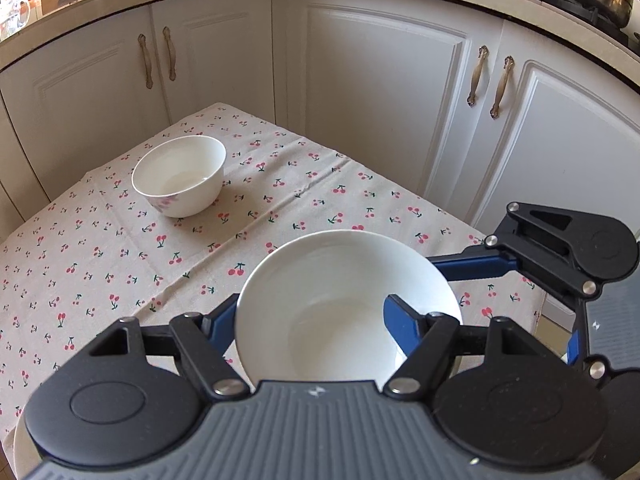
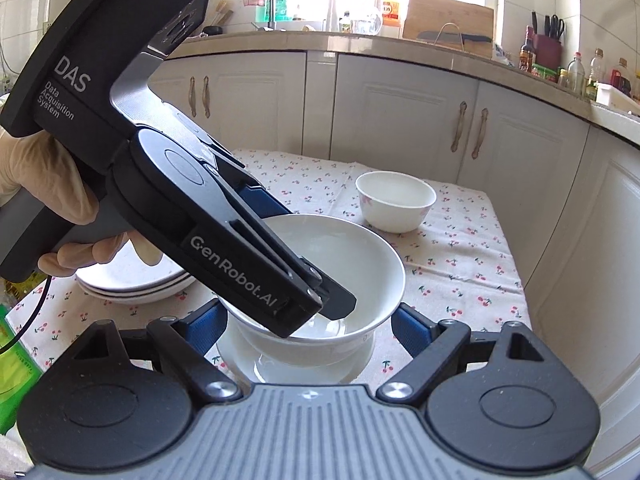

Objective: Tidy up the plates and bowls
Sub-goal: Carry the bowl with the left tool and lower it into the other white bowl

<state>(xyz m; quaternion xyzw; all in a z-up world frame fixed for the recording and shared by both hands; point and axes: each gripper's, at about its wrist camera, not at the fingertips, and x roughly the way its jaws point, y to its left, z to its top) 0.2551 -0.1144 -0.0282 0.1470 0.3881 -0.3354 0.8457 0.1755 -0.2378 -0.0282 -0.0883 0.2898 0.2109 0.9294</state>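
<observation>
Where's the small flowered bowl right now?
The small flowered bowl stands alone on the cherry-print tablecloth at the far end of the table, near the white cabinets, beyond the larger bowl held by the left tool.

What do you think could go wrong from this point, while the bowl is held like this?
1. The left gripper pinches the large bowl by one wall only, so it may tip or slip onto the white dish beneath.
2. The right gripper stands open with its fingers flanking the bowl closely; a sideways move might knock it.
</observation>
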